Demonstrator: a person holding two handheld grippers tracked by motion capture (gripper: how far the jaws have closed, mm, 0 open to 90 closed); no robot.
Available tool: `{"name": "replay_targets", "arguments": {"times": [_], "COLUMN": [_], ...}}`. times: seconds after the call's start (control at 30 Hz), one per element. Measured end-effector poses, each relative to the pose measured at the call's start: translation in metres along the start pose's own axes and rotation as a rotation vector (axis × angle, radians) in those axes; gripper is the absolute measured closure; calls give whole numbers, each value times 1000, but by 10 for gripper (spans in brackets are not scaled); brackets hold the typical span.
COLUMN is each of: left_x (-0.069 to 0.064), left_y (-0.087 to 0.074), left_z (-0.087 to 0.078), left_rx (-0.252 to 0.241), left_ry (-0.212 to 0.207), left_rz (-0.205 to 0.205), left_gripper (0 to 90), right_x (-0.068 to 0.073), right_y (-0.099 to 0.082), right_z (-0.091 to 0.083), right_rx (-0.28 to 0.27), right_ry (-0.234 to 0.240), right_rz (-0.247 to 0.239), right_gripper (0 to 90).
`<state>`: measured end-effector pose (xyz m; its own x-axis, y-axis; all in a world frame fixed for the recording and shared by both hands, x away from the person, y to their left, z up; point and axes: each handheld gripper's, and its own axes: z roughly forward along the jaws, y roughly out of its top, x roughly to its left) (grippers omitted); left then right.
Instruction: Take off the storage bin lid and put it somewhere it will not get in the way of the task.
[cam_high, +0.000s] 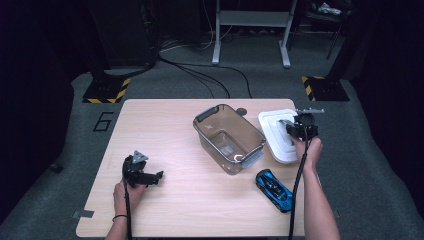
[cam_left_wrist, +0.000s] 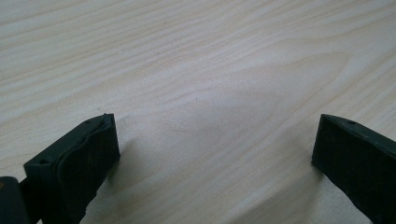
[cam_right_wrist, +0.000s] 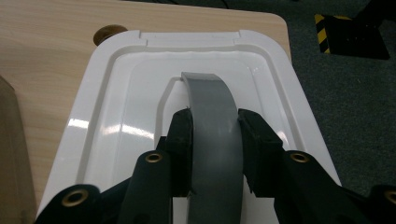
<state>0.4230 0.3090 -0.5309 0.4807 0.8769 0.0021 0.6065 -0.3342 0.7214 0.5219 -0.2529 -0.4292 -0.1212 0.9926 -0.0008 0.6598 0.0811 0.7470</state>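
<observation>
A white box lid (cam_high: 274, 131) (cam_right_wrist: 116, 107) lies on the right side of the wooden table (cam_high: 170, 130), beside a clear plastic box (cam_high: 229, 138). My right gripper (cam_high: 295, 129) (cam_right_wrist: 215, 135) is over the lid, shut on its grey arched handle (cam_right_wrist: 212, 116), with a pad pressing each side. A blue toy car (cam_high: 274, 190) sits near the table's front right. At the front left my left gripper (cam_high: 156, 178) (cam_left_wrist: 215, 154) rests low over bare wood, jaws wide apart and nothing between them.
The clear box is open, with grey latches at two ends, and stands between the two hands. A small dark round spot (cam_right_wrist: 108, 32) marks the table past the lid. Dark floor, cables and stand feet with yellow-black stripes (cam_high: 106, 91) lie beyond the table.
</observation>
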Motion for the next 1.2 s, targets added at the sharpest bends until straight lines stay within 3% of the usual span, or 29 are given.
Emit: {"name": "replay_targets", "arguments": {"times": [0.2,0.6,1.03,1.13,1.2], "left_x": [0,0,0,0,0], "left_y": [0,0,0,0,0], "left_z": [0,0,0,0,0], "left_rx": [0,0,0,0,0], "left_ry": [0,0,0,0,0], "left_rz": [1,0,0,-1,0], "left_gripper": [4,4,4,4,4], "right_x": [0,3,6,5,5], "right_y": [-8,-23,-33,-31,-30], "right_z": [12,36,47,46,42], "right_rx": [0,23,59,63,63], "right_ry": [4,-42,-23,-5,0], "right_rz": [23,36,48,41,37], "right_gripper": [670,669,663,600,506]}}
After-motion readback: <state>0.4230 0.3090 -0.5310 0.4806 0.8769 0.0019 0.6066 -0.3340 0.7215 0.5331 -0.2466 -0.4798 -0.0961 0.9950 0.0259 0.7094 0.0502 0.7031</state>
